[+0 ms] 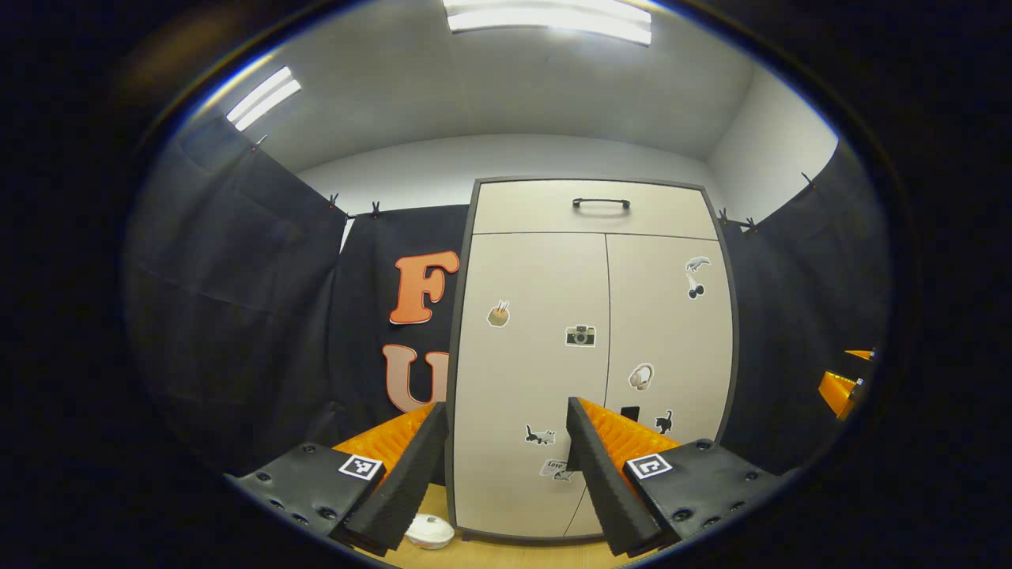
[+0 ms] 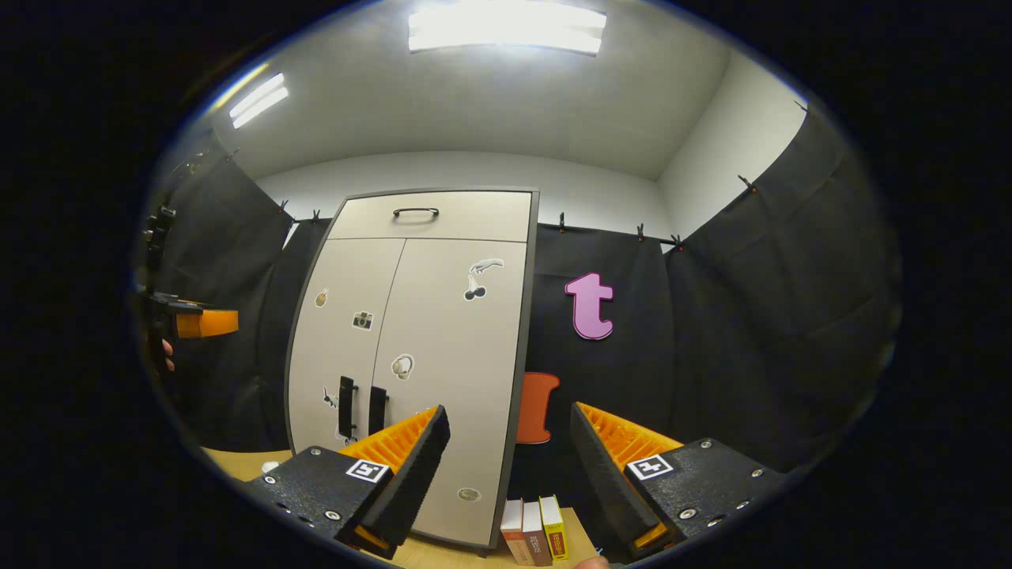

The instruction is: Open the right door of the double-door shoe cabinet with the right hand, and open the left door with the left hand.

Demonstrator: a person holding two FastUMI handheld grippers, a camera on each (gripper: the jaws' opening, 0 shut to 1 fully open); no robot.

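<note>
Black cloth hung behind the tall shoe cabinet (image 1: 593,356), which stood upright on the wooden floor, both doors closed so we couldn't see inside. We held the left gripper (image 1: 506,466) and the right gripper (image 2: 510,466) released, both short of the cabinet, touching nothing. Three books (image 2: 538,531) stood beside the cabinet's base.

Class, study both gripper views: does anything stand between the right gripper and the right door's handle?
Nothing visible does. The right gripper is open, held apart from the shoe cabinet, and the right door's handle shows unobstructed. The books stand on the table beside the cabinet's base, off that path.
</note>
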